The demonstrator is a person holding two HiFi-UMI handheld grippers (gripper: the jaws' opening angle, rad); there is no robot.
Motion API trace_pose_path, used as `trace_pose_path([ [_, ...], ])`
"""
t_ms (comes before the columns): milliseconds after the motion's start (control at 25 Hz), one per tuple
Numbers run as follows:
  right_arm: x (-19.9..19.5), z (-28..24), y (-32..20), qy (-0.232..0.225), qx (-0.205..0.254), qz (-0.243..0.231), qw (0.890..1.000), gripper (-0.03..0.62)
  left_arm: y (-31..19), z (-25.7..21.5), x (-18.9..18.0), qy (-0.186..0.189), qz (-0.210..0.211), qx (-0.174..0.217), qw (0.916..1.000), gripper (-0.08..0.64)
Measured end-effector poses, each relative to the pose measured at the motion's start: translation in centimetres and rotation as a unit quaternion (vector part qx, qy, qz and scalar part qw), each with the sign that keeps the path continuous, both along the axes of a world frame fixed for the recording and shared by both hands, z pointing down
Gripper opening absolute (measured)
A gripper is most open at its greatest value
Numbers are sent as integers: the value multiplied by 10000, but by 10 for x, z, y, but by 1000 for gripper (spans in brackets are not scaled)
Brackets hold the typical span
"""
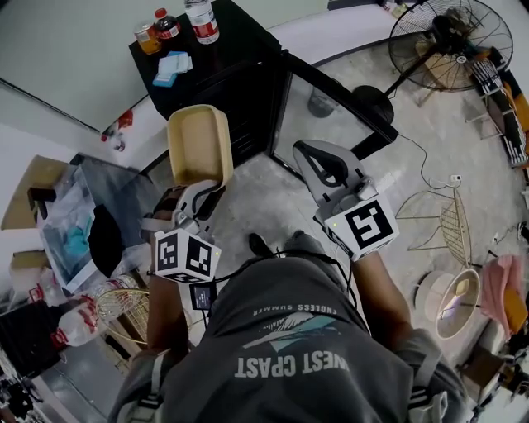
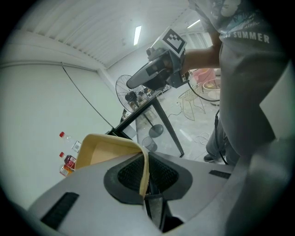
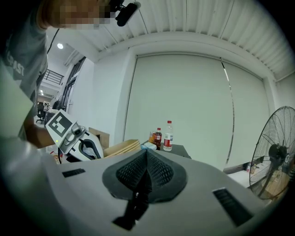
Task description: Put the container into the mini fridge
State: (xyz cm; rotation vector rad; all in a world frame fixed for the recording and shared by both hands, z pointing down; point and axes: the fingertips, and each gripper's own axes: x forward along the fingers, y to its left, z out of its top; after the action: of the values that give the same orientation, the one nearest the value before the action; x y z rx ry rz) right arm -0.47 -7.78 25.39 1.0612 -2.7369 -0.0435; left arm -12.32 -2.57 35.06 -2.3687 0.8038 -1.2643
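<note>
Left gripper [image 2: 145, 173] clamped on one thin wall of the beige container [image 1: 200, 144]. The container is held in the air on the near side of the black mini fridge [image 1: 240, 58]. The fridge's glass door [image 1: 326, 107] is swung open on the right. Right gripper [image 3: 146, 161] closed with nothing between its jaws, right of the container. Bottles [image 1: 202, 21] on the fridge top.

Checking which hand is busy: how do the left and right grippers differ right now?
The left gripper is shut on the rim of the tan container; the right gripper is shut on nothing. The left gripper faces the mini fridge; the right gripper is nearer its open glass door. Both carry marker cubes.
</note>
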Motion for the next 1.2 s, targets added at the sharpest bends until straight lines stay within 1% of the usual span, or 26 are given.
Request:
trace_pose_path([
  [80,-5,0,-4,-73,-24,10,10000,28,-4,4,-2,24,-29,-31,10000,43],
  [400,-15,13,-34,-70,-112,-85,9999,29,-29,27,-5,63,-155,-237,9996,43],
  [880,-36,50,-84,-47,-446,-581,9973,29,-82,65,-6,28,-567,-519,9970,43],
  [1040,-36,67,-94,177,-592,-732,9954,28,-94,79,-6,29,-652,-651,9957,43],
  [1200,-41,72,-106,61,-647,-759,9950,28,-107,94,-8,44,-766,-756,9942,43],
])
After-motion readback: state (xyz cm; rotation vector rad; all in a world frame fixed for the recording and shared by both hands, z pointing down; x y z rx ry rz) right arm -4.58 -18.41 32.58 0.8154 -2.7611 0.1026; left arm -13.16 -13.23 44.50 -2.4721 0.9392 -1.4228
